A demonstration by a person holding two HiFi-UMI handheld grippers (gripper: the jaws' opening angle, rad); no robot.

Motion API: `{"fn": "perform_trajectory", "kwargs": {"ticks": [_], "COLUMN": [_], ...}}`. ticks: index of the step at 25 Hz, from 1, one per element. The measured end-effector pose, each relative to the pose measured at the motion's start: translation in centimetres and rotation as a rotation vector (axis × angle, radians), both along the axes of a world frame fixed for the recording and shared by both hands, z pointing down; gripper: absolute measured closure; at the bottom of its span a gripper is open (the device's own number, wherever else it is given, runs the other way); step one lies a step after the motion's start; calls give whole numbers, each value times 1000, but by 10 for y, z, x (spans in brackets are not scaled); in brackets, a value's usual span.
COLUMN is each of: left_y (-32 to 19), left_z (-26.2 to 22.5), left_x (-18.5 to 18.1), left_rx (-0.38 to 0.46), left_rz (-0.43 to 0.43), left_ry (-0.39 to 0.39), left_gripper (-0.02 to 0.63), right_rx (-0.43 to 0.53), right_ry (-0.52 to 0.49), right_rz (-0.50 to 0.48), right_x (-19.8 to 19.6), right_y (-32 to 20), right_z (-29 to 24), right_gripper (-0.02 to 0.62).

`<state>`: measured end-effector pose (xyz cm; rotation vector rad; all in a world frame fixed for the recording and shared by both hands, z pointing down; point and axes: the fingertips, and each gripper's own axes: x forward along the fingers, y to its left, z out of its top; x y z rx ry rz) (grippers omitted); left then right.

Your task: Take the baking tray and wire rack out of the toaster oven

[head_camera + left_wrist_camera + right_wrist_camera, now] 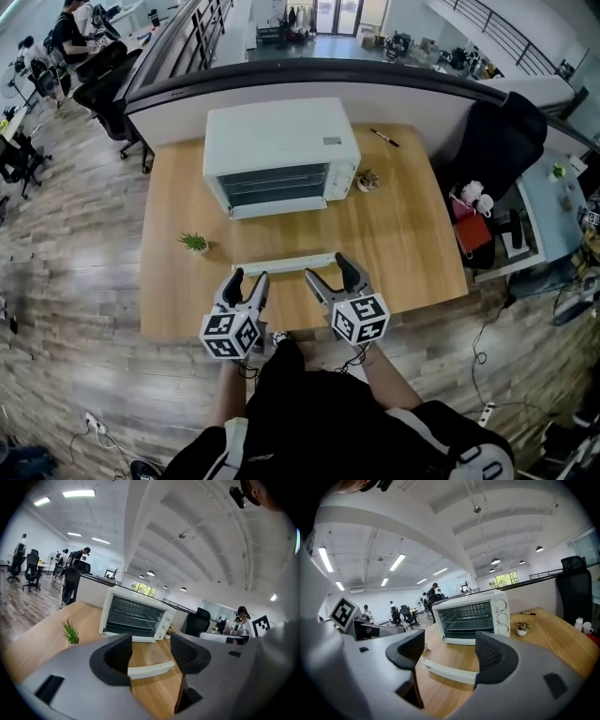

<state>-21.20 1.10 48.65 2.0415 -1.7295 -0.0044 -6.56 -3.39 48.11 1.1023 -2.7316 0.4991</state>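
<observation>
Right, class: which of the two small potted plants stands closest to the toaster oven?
The plant by the knobs, almost against the toaster oven. The spiky green plant stands apart, nearer the left gripper.

We log: table point(403, 234) wood, matt, visible grain | toaster oven point(281, 136) casing smooth white, slight sheen | floor point(75, 281) wood-look planks, matt.
</observation>
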Motion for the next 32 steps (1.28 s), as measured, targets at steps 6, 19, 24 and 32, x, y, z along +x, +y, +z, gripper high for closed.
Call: {"fn": "perform_trajectory", "kwargs": {"ticks": [6,19,24,32], "left_y": [-55,-122,-151,-202], "left_z": [7,43,54,70], "left_x": [-32,-68,-74,-83], "left_rx": [-5,-61,-79,-97], "left_rz": [80,85,62,12], "left_ry": [36,144,184,263], "left_gripper": [367,367,367,367], "right_rx": [-27,-86,-131,-284], "right_ry": [40,58,29,-118], "right_rz": [59,102,98,147], "right_x": [-35,-65,-73,-77], "right_y": [-44,-106,-136,-193], "right_z": [10,36,48,74], "right_gripper": [258,258,258,261]}}
